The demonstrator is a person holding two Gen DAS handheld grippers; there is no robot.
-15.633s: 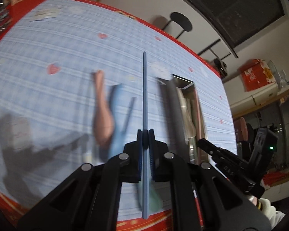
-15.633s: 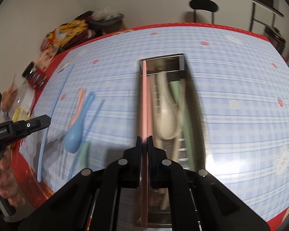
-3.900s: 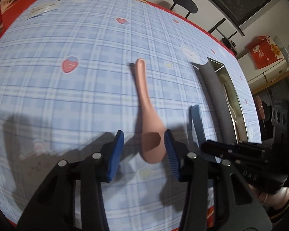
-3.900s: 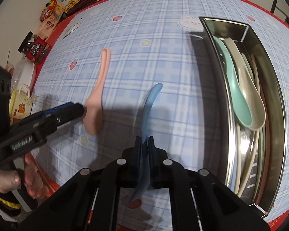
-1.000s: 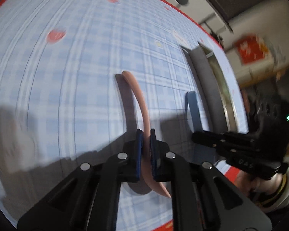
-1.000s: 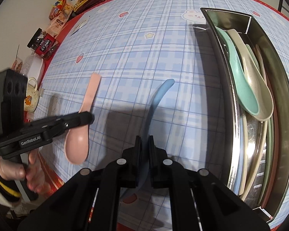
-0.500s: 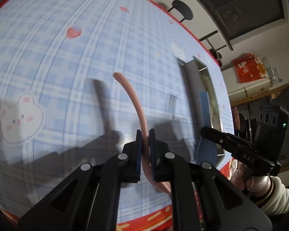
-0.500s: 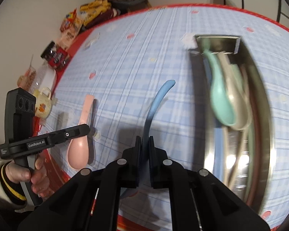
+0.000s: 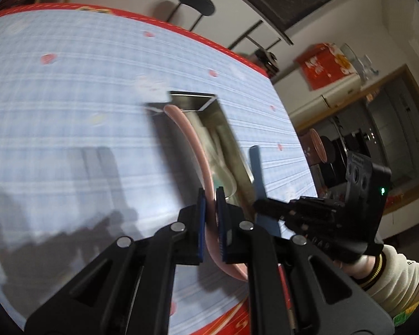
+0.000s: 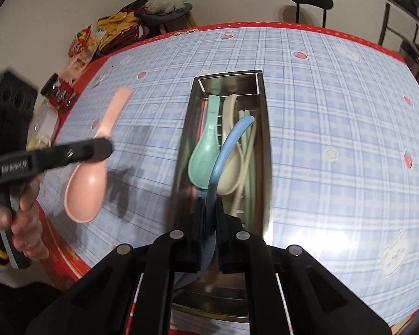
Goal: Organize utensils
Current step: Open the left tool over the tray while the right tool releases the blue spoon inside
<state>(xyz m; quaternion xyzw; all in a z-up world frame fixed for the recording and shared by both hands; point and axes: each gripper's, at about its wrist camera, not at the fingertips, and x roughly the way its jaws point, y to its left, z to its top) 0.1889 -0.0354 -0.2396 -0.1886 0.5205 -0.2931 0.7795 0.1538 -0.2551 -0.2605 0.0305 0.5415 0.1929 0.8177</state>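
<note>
Right gripper (image 10: 208,220) clamps the blue spoon (image 10: 226,150), held above the steel tray (image 10: 265,139) at mid-table, over the green spoon (image 10: 205,150) and beige spoon (image 10: 231,173) lying inside. Left gripper (image 9: 210,223) clamps the pink spoon (image 10: 89,176), raised above the checked tablecloth (image 10: 335,111) left of the tray. White lettering on the left gripper's arm is too blurred to read.

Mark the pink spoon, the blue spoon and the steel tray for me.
pink spoon (image 10: 85,188), right wrist view, on its bowl.
blue spoon (image 10: 227,146), right wrist view, on its curved handle.
steel tray (image 10: 265,145), right wrist view, on its right wall.
</note>
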